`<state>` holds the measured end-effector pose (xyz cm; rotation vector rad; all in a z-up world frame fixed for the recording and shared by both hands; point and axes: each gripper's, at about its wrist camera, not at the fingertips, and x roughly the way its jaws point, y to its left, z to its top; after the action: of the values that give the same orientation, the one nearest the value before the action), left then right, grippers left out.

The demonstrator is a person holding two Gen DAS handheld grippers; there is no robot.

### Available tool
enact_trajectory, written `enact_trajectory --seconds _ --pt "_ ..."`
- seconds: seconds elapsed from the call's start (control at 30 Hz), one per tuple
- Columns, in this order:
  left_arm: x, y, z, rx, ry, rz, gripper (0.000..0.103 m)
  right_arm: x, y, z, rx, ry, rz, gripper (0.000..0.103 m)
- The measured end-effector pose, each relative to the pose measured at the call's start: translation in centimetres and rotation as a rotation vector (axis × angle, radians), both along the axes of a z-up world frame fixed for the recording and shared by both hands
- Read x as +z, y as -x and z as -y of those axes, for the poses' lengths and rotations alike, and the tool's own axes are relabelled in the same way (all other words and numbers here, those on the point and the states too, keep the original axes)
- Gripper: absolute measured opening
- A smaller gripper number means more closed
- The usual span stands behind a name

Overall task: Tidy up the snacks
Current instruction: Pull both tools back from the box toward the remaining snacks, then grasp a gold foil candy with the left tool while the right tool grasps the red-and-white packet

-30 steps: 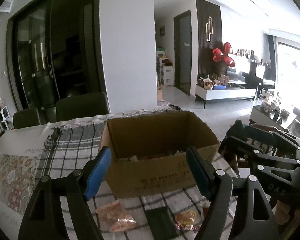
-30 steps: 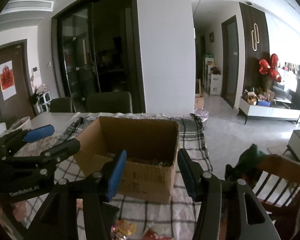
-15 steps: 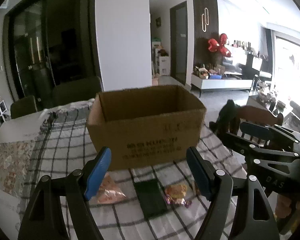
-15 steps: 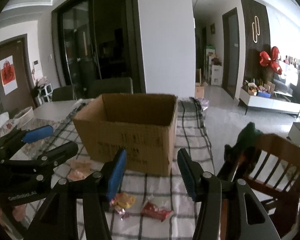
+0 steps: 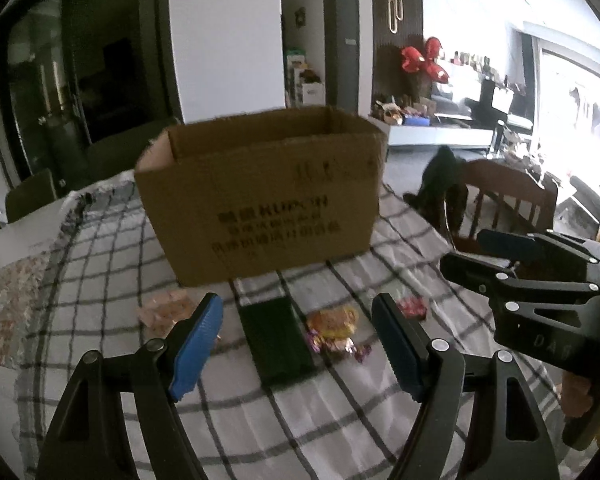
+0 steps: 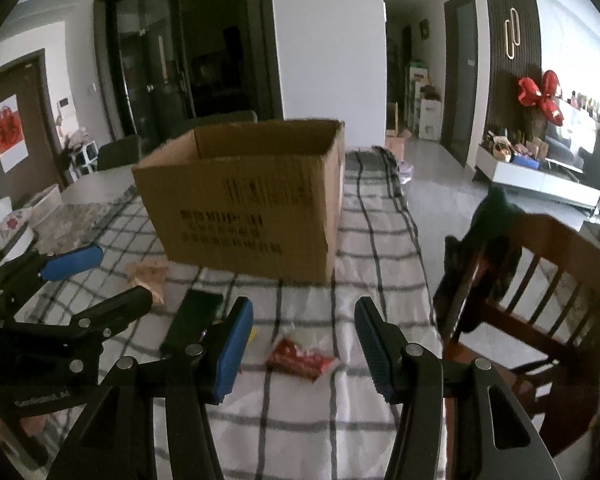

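Note:
An open cardboard box (image 5: 260, 196) (image 6: 244, 204) stands on the checked tablecloth. In front of it lie a pale pink packet (image 5: 164, 308) (image 6: 146, 274), a dark green flat pack (image 5: 276, 340) (image 6: 192, 320), a yellow-and-purple wrapped sweet (image 5: 334, 326) and a red packet (image 5: 412, 306) (image 6: 300, 358). My left gripper (image 5: 298, 344) hangs open just above the green pack, nothing between its blue pads. My right gripper (image 6: 304, 344) is open above the red packet, its jaws bare. Each gripper also shows from the side in the other's view.
A wooden chair (image 6: 540, 280) with dark cloth over its back stands at the table's right edge. A floral mat (image 5: 8, 296) covers the table's left part. Dark chairs (image 6: 120, 152) sit behind the box. A hand (image 5: 576, 396) shows at the right.
Both grippers have come down and tilted toward the table. The box interior has dropped out of sight and the snacks in front of it have come into full view.

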<state>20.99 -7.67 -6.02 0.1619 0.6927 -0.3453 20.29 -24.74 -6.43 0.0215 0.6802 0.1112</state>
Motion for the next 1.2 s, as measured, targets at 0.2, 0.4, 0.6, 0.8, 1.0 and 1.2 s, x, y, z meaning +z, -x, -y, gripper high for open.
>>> enact_trajectory --seconds 0.2,0.4,0.6,0.8,1.0,1.2 --pt "-2.0 0.2 0.6 -0.045 0.012 -0.047 0.065 -1.6 0.9 -0.1 -0.003 0.016 -0.038 0.054" --pt "-4.0 0.1 1.2 -0.087 0.034 -0.091 0.061 -2.8 1.5 0.1 -0.018 0.007 -0.067 0.054" --pt "-5.7 -0.5 2.0 -0.133 0.042 -0.133 0.061 -3.7 1.5 0.3 -0.029 -0.004 -0.091 0.054" --pt "-7.0 -1.5 2.5 -0.148 0.06 -0.184 0.061 -4.4 1.2 0.6 -0.047 -0.02 -0.107 0.054" --pt "-7.7 -2.1 2.9 -0.139 0.051 -0.199 0.056 -5.0 0.9 0.7 -0.059 -0.035 -0.124 0.054" --pt "-8.4 -2.5 2.8 -0.116 0.052 -0.223 0.046 -5.4 0.6 0.8 -0.07 -0.049 -0.135 0.054"
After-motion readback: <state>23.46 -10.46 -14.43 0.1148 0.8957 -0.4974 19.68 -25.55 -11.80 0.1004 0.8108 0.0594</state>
